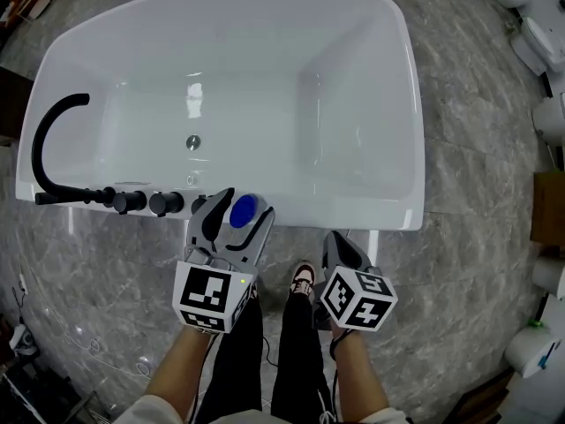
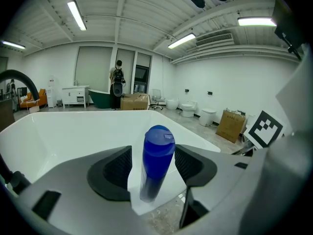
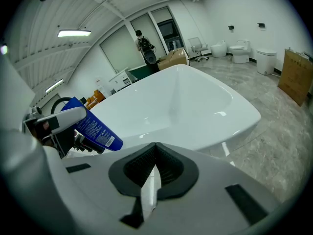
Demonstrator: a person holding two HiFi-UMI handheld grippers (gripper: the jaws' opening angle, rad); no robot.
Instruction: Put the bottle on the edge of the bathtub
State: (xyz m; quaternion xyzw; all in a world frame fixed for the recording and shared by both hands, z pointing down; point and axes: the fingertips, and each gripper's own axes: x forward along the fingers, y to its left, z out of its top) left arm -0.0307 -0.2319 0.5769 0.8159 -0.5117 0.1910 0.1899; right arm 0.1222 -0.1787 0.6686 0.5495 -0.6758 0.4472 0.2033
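1. At the lower centre of the head view, the person's shoe (image 1: 303, 279) stands on the grey stone floor (image 1: 477, 148).
2. The right gripper (image 1: 341, 244), a little right of centre, has its jaws pressed together with nothing between them. It is just in front of the near edge of the white bathtub (image 1: 353, 215).
3. The left gripper (image 1: 244, 203), to its left, has its jaws spread. The blue bottle (image 2: 157, 160) stands between them on that near edge, and the pads do not press it.
4. Further left on the same edge are black knobs (image 1: 141, 202) and a curved black faucet (image 1: 53, 131).
5. Beyond, near the centre of the frame, the drain (image 1: 192, 142) lies in the tub bottom.
6. Far back in the left gripper view, a person (image 2: 117, 84) stands beside a cardboard box (image 2: 134, 102).
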